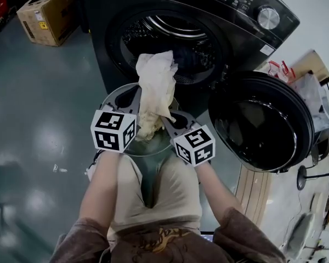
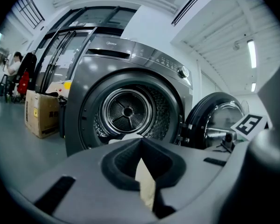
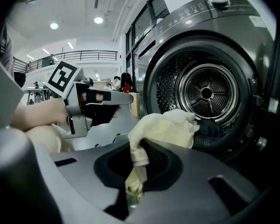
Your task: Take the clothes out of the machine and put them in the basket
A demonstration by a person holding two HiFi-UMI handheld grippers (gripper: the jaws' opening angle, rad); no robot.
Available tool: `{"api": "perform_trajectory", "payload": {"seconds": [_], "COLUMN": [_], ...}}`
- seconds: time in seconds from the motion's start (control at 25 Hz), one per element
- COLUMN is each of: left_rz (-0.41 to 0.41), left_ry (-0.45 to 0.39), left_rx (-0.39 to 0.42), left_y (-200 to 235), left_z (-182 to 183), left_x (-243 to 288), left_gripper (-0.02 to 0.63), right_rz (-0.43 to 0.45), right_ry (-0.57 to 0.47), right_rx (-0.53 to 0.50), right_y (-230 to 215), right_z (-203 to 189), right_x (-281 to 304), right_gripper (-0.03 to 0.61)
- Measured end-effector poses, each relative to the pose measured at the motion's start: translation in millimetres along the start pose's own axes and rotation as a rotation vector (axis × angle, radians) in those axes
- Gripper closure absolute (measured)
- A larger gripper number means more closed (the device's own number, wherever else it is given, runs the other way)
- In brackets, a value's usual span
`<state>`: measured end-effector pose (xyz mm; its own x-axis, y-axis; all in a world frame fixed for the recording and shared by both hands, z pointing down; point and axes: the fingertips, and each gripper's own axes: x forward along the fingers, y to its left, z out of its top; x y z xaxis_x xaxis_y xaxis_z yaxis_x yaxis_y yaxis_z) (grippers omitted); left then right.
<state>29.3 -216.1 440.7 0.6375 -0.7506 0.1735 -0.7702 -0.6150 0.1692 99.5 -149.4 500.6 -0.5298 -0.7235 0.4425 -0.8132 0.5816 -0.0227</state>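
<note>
A cream cloth (image 1: 155, 86) hangs from the mouth of the dark washing machine (image 1: 208, 15) down between my two grippers. My left gripper (image 1: 138, 104) is shut on the cloth; in the left gripper view only a cream strip (image 2: 146, 188) shows between the closed jaws of that gripper (image 2: 143, 171). My right gripper (image 1: 171, 118) is shut on the same cloth (image 3: 165, 127), which bunches above that gripper's jaws (image 3: 135, 167) and trails down between them. The drum (image 3: 206, 93) behind looks bare. A grey-green round shape (image 1: 149, 149) lies under the cloth; I cannot tell if it is the basket.
The machine's round door (image 1: 263, 122) stands swung open to the right. A cardboard box (image 1: 46, 15) sits on the floor left of the machine. Wooden boards (image 1: 256, 188) and a plastic bag (image 1: 312, 95) lie on the right. People (image 2: 11, 64) are far off at the left.
</note>
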Motion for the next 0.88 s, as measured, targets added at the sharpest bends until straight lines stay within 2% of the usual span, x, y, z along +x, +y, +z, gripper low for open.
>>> {"api": "perform_trajectory", "payload": {"seconds": [0.2, 0.4, 0.56, 0.64, 0.76, 0.88], "left_rz": [0.007, -0.007, -0.006, -0.003, -0.004, -0.005], "left_ry": [-0.001, 0.009, 0.004, 0.002, -0.001, -0.001], "left_rx": [-0.002, 0.012, 0.011, 0.008, 0.005, 0.004], "left_y": [-3.5, -12.3, -11.5, -11.2, -12.6, -13.3], "left_z": [0.8, -1.3, 1.0, 1.4, 1.1, 0.6], "left_x": [-1.7, -3.4, -7.6, -9.4, -11.8, -13.7], "left_gripper": [0.611, 0.611, 0.611, 0.611, 0.611, 0.611], "right_rz": [0.043, 0.011, -0.02, -0.032, -0.057, -0.074], "right_ry": [0.013, 0.025, 0.039, 0.043, 0.014, -0.006], "right_rx": [0.015, 0.02, 0.041, 0.048, 0.056, 0.051], "right_y": [17.5, 11.4, 4.9, 0.5, -8.5, -17.5], "right_z": [-9.6, -14.6, -14.6, -14.7, -7.0, 2.1], "right_x": [-12.3, -8.7, -7.1, -6.9, -9.3, -8.8], "right_gripper": [0.555, 0.538, 0.467, 0.4, 0.336, 0.315]}}
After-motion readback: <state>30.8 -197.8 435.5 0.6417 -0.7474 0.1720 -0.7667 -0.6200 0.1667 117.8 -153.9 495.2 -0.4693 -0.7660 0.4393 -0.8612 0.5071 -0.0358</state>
